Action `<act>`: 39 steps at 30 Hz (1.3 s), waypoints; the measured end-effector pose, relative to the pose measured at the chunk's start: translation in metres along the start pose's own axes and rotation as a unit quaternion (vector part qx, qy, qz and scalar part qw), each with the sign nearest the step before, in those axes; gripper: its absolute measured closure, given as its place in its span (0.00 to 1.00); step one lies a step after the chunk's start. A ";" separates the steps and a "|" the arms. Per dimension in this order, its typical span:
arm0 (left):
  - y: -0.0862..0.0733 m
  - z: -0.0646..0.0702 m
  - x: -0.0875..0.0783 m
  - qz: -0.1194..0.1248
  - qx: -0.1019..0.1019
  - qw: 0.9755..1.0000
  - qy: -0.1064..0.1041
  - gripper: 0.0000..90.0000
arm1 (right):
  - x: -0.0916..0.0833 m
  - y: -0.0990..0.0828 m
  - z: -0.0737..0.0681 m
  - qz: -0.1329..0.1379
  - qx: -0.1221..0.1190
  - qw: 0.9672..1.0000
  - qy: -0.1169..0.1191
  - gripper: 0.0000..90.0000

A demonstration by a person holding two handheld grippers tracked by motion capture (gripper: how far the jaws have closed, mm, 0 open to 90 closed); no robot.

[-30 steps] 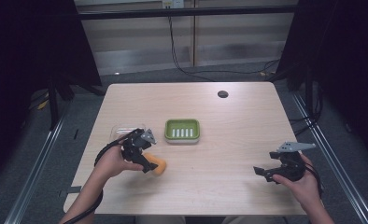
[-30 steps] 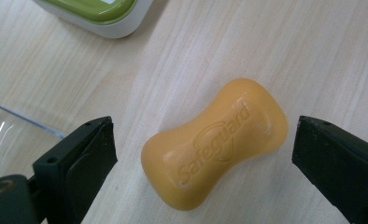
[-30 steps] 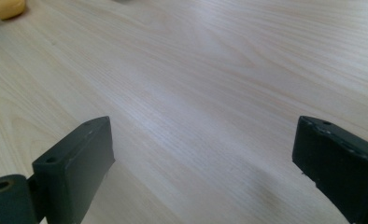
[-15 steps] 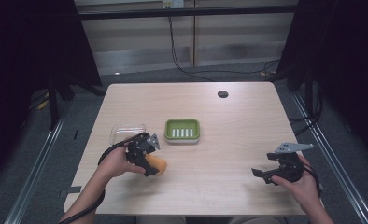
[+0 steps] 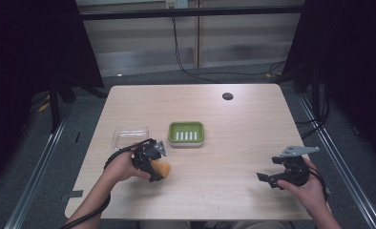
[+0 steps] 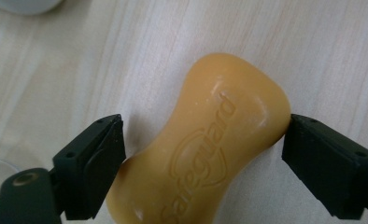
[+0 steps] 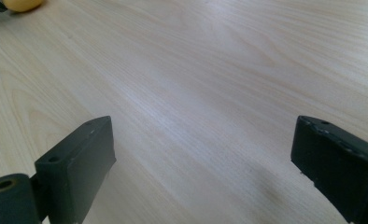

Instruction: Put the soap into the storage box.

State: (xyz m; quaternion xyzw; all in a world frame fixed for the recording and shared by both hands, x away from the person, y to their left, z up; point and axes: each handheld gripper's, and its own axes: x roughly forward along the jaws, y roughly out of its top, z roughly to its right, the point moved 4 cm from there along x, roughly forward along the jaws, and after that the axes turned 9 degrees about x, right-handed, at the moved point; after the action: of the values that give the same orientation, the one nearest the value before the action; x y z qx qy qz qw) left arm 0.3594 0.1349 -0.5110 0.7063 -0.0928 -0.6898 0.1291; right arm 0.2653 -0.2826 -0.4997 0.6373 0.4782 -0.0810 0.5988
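The left gripper (image 6: 205, 154) has just been closing its jaws around an orange soap bar (image 6: 205, 140) embossed with lettering, right pad touching, left just apart; the right gripper (image 7: 205, 163) hangs spread over bare table (image 7: 219, 70), green dish (image 5: 186, 133) farther off.

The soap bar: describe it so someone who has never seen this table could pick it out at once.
On the wooden table, look at the near left part, in front of the green ridged soap dish and the clear lid. There the left claw straddles the soap bar. It is the only orange thing there, a waisted bar with embossed lettering on top.
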 end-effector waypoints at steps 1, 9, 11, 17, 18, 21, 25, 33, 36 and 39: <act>0.000 0.001 0.000 0.003 -0.007 1.000 -0.003 0.23 | -0.001 0.000 0.000 0.000 0.001 1.000 0.000 0.07; -0.001 0.003 0.000 0.000 -0.023 1.000 -0.013 0.37 | 0.001 0.000 0.000 -0.007 0.001 1.000 0.000 0.07; -0.001 0.002 -0.002 -0.013 -0.017 1.000 -0.014 0.40 | 0.002 0.000 0.000 -0.007 -0.001 1.000 0.000 0.07; 0.000 0.004 -0.003 -0.031 -0.042 0.999 -0.005 0.51 | 0.006 0.004 -0.002 -0.013 -0.007 1.000 0.001 0.07; 0.000 0.004 -0.003 -0.030 -0.046 0.999 -0.004 0.54 | 0.007 0.004 -0.004 -0.014 -0.007 1.000 0.001 0.07; 0.001 0.003 -0.003 -0.026 -0.061 0.998 0.002 0.55 | 0.009 0.005 -0.005 -0.019 -0.012 1.000 0.003 0.07; 0.002 0.003 -0.004 -0.025 -0.090 0.996 -0.004 0.55 | 0.012 0.005 -0.006 -0.023 -0.015 1.000 0.006 0.07; 0.001 0.005 -0.005 -0.029 -0.125 0.992 -0.015 0.55 | 0.011 0.005 -0.006 -0.022 -0.012 1.000 0.006 0.06; 0.003 0.004 -0.007 -0.026 -0.121 0.992 -0.017 0.55 | 0.011 0.005 -0.006 -0.022 -0.013 1.000 0.006 0.06; 0.004 0.005 -0.010 -0.027 -0.140 0.990 -0.023 0.55 | 0.010 0.005 -0.007 -0.020 -0.009 1.000 0.004 0.06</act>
State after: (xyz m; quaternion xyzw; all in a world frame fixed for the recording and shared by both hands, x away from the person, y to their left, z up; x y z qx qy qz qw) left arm 0.3547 0.1345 -0.5000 0.6676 0.0210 -0.7152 0.2058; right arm 0.2709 -0.2711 -0.5014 0.6224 0.4938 -0.0858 0.6012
